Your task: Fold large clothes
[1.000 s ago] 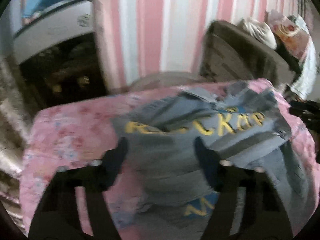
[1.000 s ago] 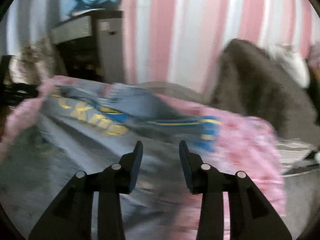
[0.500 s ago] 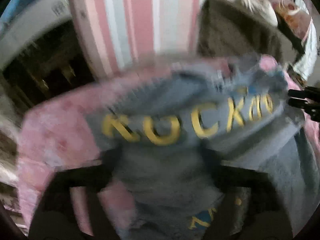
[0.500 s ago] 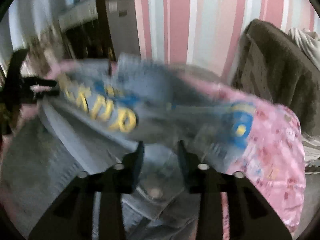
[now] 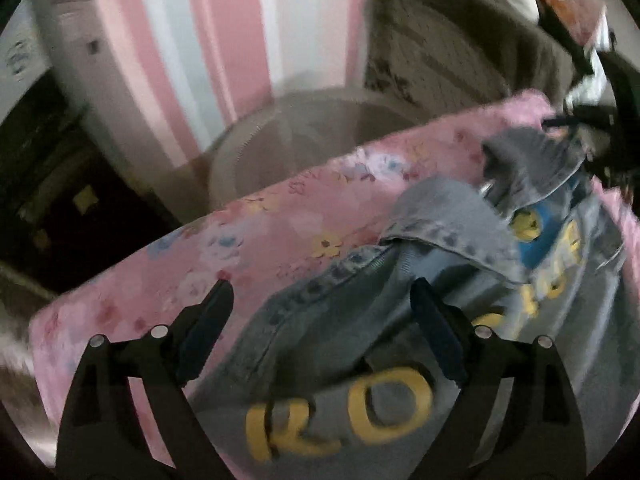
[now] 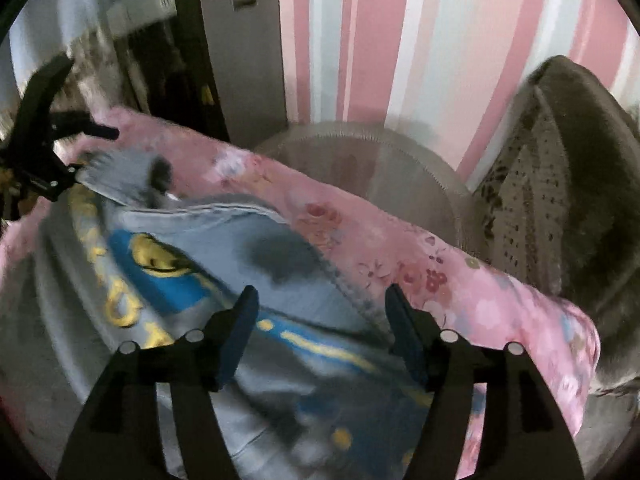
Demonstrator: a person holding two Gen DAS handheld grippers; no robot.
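Garments: 1 grey-blue denim jacket [image 5: 352,320] with yellow lettering and a blue patch, lying crumpled on 1 pink floral cover [image 5: 256,236]; in the left wrist view it fills the frame from 3 to 6 o'clock.
Grippers: 2. The left gripper [image 5: 322,312] hangs over the jacket's stitched edge with its jaws spread wide; they have just been opening, and the cloth lies under the gap, not pinched. The right gripper [image 6: 322,316] also stands released, jaws just widening, over the blue-striped part of the jacket [image 6: 280,300].
Letters: 2 read clearly, "R" and "O", at 6 o'clock in the left view; the rest smear into yellow blur toward 3 o'clock.
Background: 1 striped pink-and-white wall [image 6: 360,40], 1 round pale tub [image 6: 360,168] behind the cover, 1 brown draped cloth [image 6: 560,160] at 3 o'clock.
Hidden or unclear: the jacket's sleeves and lower hem are cut off by the frame edges; whether the fingertips touch the denim cannot be told; motion blur softens the collar area.
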